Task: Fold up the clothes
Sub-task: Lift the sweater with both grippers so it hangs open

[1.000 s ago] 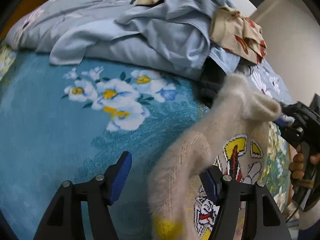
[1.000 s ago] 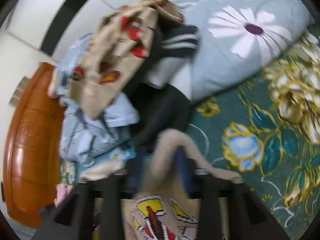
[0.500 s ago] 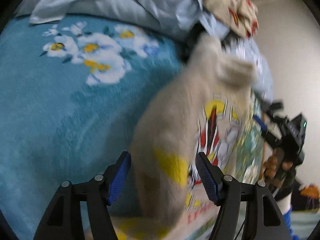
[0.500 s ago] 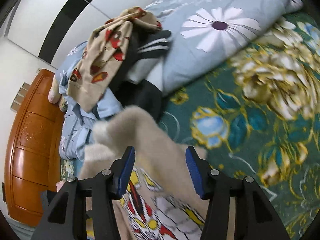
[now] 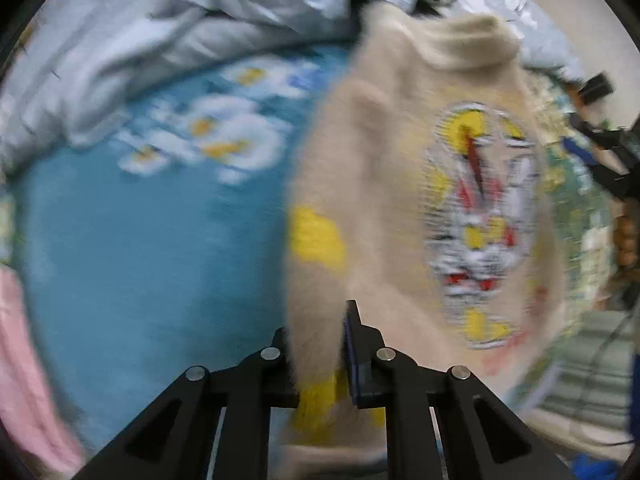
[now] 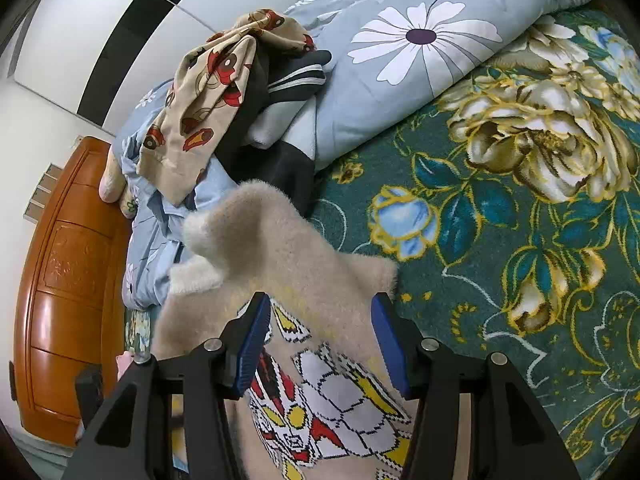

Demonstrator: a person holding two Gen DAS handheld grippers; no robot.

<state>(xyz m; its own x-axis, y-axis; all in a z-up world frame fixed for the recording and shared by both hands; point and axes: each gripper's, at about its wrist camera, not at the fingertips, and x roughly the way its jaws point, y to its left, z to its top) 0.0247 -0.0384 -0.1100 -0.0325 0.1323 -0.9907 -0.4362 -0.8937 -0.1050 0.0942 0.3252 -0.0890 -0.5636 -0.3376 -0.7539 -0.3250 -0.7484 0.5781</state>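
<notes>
No legible text, labels (anywhere)

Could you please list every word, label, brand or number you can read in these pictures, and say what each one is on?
None can be read in either view.
The fuzzy beige sweater bears only a knitted cartoon figure, with no letters on the part that shows.
In the left wrist view reddish marks below that figure may be lettering, but they are too blurred to read.

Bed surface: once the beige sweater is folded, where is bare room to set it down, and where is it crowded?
Bare: the blue floral blanket left of the sweater, below the rumpled pale-blue bedding; and the green floral blanket right of the sweater, below the daisy quilt. Crowded: the clothes pile near the wooden headboard.
</notes>
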